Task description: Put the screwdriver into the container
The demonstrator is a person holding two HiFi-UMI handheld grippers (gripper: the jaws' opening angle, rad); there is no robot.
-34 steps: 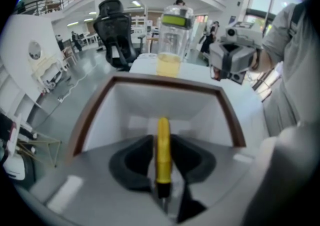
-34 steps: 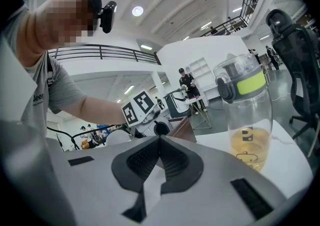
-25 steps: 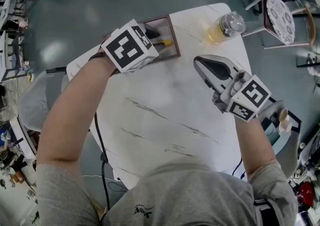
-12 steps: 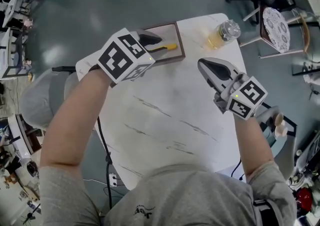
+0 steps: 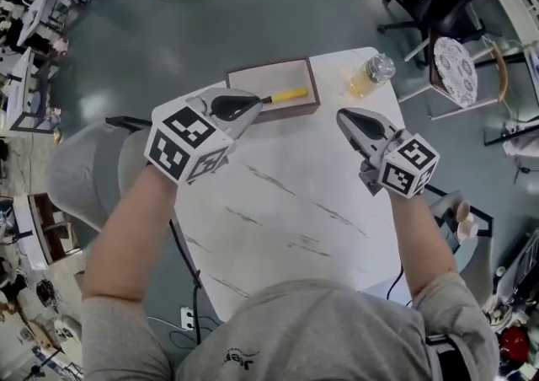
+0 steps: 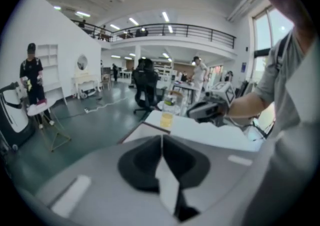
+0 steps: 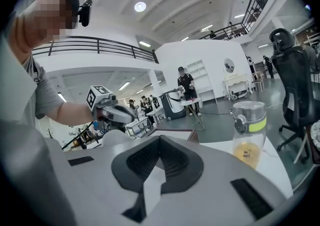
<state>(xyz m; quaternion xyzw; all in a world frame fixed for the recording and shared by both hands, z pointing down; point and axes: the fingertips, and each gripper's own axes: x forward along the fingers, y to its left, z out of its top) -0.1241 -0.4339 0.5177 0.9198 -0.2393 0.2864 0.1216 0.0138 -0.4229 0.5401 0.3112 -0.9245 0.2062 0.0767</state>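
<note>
The screwdriver (image 5: 286, 95), with a yellow handle, lies inside the brown-rimmed container (image 5: 269, 67) at the table's far edge. My left gripper (image 5: 255, 103) hovers just in front of the container's left half, its tips close to the screwdriver's dark end. Its jaws are closing, and in the left gripper view the left gripper (image 6: 161, 136) has its tips together with nothing between them. My right gripper (image 5: 343, 115) hangs over the table's right side, shut and empty; the right gripper view shows the right gripper (image 7: 160, 138) pointing toward the container (image 7: 186, 133).
A clear bottle (image 5: 369, 76) of yellow liquid stands at the far right corner of the white marble table (image 5: 286, 202); the bottle (image 7: 248, 130) sits right of my right jaws. A chair (image 5: 456, 61) stands beyond the table's right edge. People stand in the distance.
My left gripper has drawn back from over the container toward the near left, and its jaws have come together. The screwdriver stays in the container. The right gripper has hardly moved.
</note>
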